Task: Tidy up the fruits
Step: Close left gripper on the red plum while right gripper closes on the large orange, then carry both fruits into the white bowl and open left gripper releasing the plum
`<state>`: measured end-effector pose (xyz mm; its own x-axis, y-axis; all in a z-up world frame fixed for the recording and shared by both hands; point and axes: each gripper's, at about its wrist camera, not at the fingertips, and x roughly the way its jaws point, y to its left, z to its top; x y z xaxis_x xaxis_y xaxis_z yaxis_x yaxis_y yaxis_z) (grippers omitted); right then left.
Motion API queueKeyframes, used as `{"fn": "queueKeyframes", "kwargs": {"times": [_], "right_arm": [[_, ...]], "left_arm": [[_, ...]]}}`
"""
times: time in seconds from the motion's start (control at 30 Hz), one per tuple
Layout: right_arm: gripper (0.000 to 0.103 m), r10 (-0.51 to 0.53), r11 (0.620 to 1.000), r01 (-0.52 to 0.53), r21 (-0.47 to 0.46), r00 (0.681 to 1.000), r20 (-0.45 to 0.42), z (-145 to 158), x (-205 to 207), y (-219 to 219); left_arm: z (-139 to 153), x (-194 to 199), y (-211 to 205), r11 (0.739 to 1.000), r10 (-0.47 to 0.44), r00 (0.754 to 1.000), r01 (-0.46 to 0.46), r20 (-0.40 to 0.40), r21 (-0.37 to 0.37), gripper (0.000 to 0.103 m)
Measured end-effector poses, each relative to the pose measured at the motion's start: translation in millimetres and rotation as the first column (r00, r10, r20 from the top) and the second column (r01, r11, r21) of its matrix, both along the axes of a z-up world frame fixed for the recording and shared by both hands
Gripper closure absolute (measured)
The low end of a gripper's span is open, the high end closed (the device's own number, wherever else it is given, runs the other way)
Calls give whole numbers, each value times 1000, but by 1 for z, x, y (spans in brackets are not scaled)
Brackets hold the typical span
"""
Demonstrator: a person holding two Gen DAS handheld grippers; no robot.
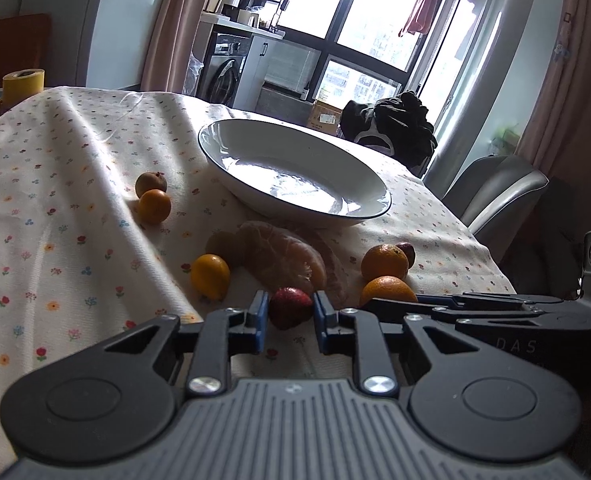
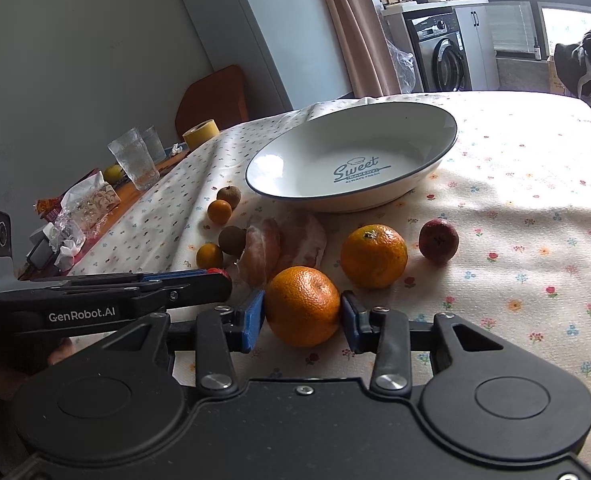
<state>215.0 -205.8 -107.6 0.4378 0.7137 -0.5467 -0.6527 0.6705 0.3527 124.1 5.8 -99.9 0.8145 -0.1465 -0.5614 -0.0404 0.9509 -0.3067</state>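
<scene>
My left gripper [image 1: 289, 318] is shut on a small dark red fruit [image 1: 290, 307] resting on the flowered tablecloth [image 1: 75, 200]. Just to its right, my right gripper [image 2: 302, 316] is shut on an orange [image 2: 301, 306], both blue pads against its sides. A second orange [image 2: 373, 256] and another red fruit [image 2: 438, 239] lie just beyond. Peeled citrus pieces [image 2: 283, 240], small kumquats [image 1: 210, 276] and brown round fruits [image 1: 150, 184] are scattered to the left. Behind them all stands the white plate [image 2: 295, 160] with a dark rim, nothing in it.
A yellow tape roll [image 2: 201, 132], drinking glasses [image 2: 133, 158] and wrappers [image 2: 91, 200] sit at the far left end. The table's right edge drops off by a grey chair [image 1: 499, 188]; dark clothing [image 1: 391, 128] is piled behind the plate.
</scene>
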Motion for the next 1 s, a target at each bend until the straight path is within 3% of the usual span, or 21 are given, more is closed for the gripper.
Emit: {"fn": "queueKeyframes", "kwargs": {"times": [0.57, 1.0], "right_arm": [[65, -4, 999, 2, 35, 998, 58, 23, -9, 1], [65, -17, 997, 9, 78, 995, 102, 40, 5, -3]], "left_arm": [[24, -19, 8, 999, 41, 997, -42, 62, 13, 81], [47, -10, 10, 996, 74, 991, -79, 108, 43, 81]]}}
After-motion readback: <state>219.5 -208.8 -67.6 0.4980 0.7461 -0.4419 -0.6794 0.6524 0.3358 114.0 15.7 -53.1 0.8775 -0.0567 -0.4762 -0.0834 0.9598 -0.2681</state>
